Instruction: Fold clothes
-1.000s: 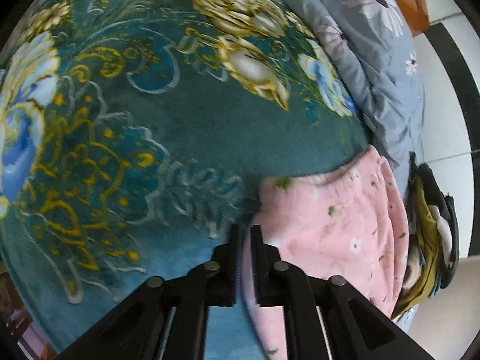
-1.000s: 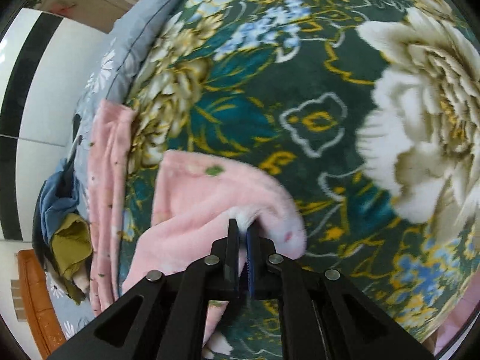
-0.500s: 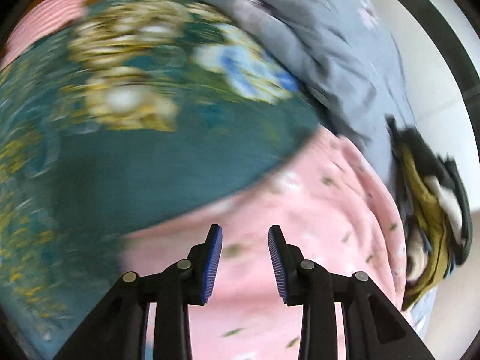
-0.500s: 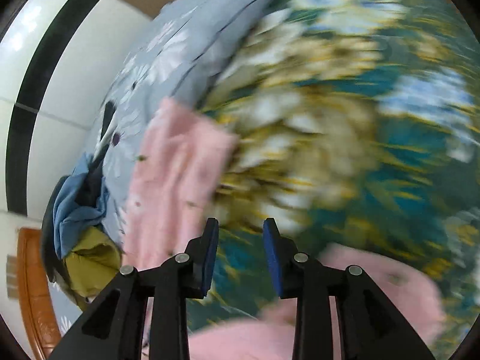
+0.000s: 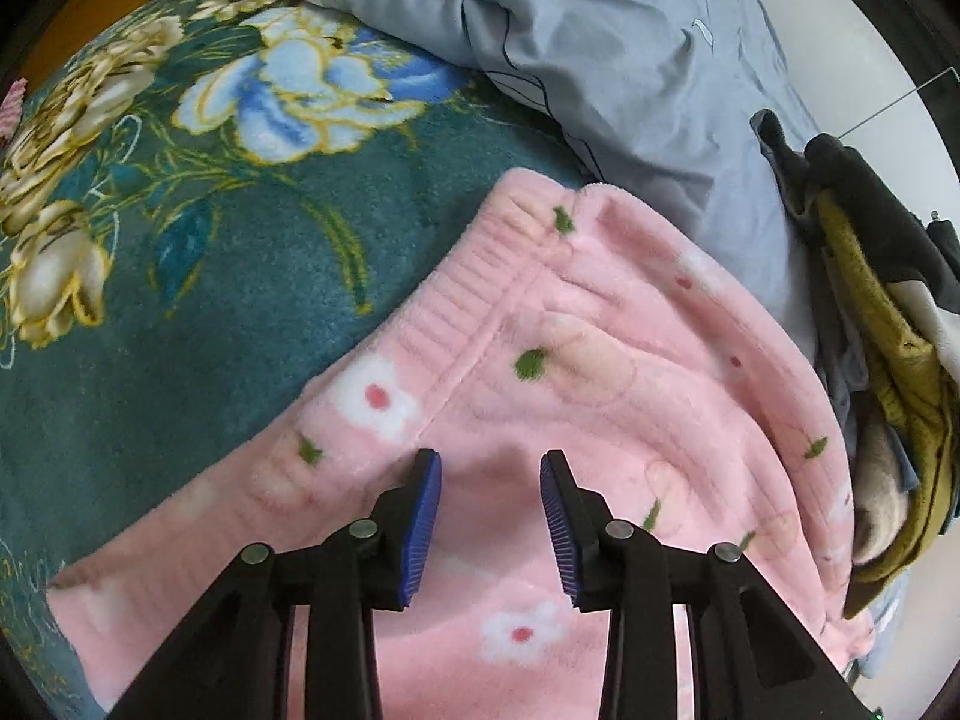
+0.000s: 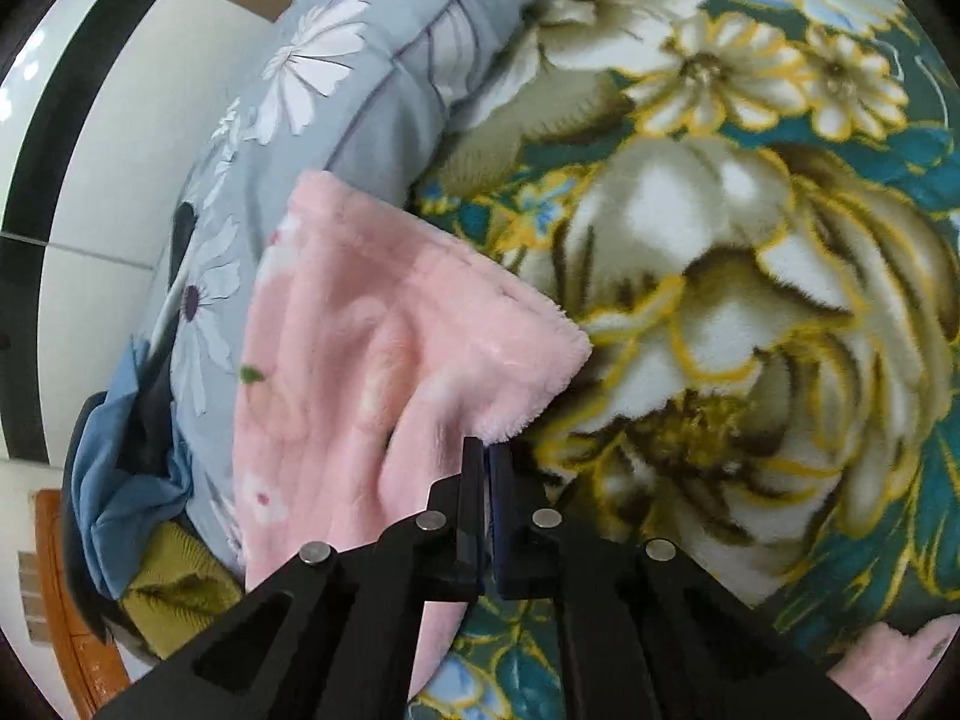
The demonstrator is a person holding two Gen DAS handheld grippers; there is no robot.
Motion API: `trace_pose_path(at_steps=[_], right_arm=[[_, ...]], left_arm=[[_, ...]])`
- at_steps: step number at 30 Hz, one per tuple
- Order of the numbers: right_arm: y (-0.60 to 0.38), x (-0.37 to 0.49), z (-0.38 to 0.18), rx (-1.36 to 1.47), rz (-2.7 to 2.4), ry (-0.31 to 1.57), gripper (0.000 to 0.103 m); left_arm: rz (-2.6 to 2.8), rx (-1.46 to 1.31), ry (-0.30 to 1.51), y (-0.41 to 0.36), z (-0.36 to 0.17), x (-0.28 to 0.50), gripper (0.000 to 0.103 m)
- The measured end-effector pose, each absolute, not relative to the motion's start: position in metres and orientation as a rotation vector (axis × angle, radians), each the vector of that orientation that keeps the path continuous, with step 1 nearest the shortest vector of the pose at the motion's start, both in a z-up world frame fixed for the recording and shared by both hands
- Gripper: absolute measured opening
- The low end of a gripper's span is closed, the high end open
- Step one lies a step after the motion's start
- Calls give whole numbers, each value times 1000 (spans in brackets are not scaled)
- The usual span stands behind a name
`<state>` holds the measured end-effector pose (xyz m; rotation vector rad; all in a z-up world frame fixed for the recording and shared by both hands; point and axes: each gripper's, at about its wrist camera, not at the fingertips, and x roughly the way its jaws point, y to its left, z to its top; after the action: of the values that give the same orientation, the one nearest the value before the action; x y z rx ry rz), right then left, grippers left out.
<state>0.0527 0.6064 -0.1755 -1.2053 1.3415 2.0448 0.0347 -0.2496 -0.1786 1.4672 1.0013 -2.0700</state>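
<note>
Pink fleece trousers [image 5: 570,372] with small flowers lie on a teal flowered blanket [image 5: 198,252], ribbed waistband toward the upper left. My left gripper [image 5: 491,480] is open and empty, hovering over the pink fleece below the waistband. In the right wrist view a pink fleece leg [image 6: 372,360] lies folded across the blanket edge. My right gripper [image 6: 485,456] is shut, its tips at the lower corner of the leg's hem; whether fabric is pinched between them is hidden.
A grey daisy-print quilt [image 5: 630,60] is bunched behind the trousers, also in the right wrist view [image 6: 336,90]. A pile of dark, olive and blue clothes [image 5: 888,324] sits at the bed's edge. Another pink piece [image 6: 894,654] lies bottom right.
Both grippers let go of the pink fleece and opened half a second ago. Now the left is open over the waistband area, and the right has shut again at the leg hem.
</note>
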Motion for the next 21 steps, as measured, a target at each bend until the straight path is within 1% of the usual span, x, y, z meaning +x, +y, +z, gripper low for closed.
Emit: trace_pose_path(at_steps=[4,9,10,13,15,17,20,21], right_arm=[[631,76,-156,-1105,2029,1229,0],[644,84,-166,-1124,1962,1279,0],[640,82,-168,-1136,1971,1301,2],[628,77,-172,-1175,1994,1357,2],[618,72,-175,-1203,2004,1366,7],[608,68,-179,-1234,2002,1381,24],[594,66,-183,-1282,1994,1382,25],[590,66,-183,-1288,1994,1390,25]], left_arm=[[-2082,1448,1021,-254,-172,42,38],[-2090,1405,1071,-261,-160,61,38],[-2096,1394,1095,-261,-158,63,40],[-2115,1363,1168,-262,-151,70,47],[-2135,1370,1190,-250,-148,61,47],[-2154,1385,1212,-238,-142,60,47],[-2227,1453,1242,-194,-131,50,48],[-2272,1512,1186,-172,-129,45,49]])
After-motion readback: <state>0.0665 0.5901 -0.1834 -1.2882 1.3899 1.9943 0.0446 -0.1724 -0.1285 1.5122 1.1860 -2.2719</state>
